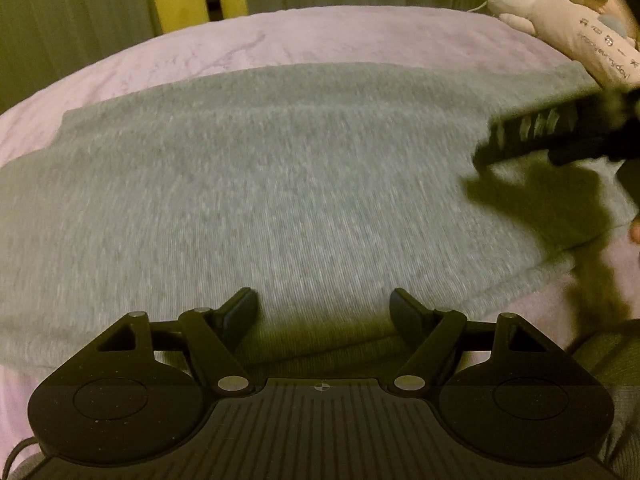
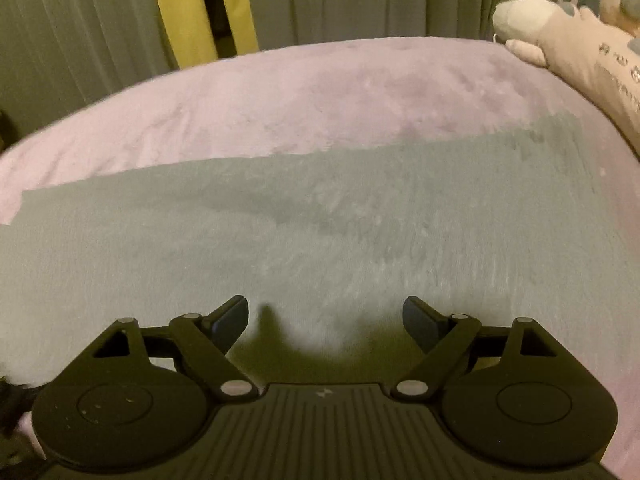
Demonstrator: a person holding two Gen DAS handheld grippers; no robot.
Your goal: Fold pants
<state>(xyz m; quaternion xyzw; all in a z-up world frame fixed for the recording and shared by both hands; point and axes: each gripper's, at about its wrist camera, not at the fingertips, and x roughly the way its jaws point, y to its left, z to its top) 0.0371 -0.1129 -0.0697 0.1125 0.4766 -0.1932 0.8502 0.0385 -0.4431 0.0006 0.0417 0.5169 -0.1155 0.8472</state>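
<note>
Grey pants (image 1: 280, 184) lie flat and folded across a pink bed, with layered edges near the front right. My left gripper (image 1: 323, 308) is open and empty, hovering over the pants' near edge. The right gripper's body (image 1: 560, 136) shows blurred at the right of the left wrist view, just above the cloth. In the right wrist view the pants (image 2: 320, 240) spread across the frame, and my right gripper (image 2: 325, 316) is open and empty above them.
The pink bedsheet (image 1: 240, 44) extends behind the pants. Plush toys (image 1: 560, 12) lie at the far right, also in the right wrist view (image 2: 568, 36). Grey and yellow curtains (image 2: 200, 8) hang behind the bed.
</note>
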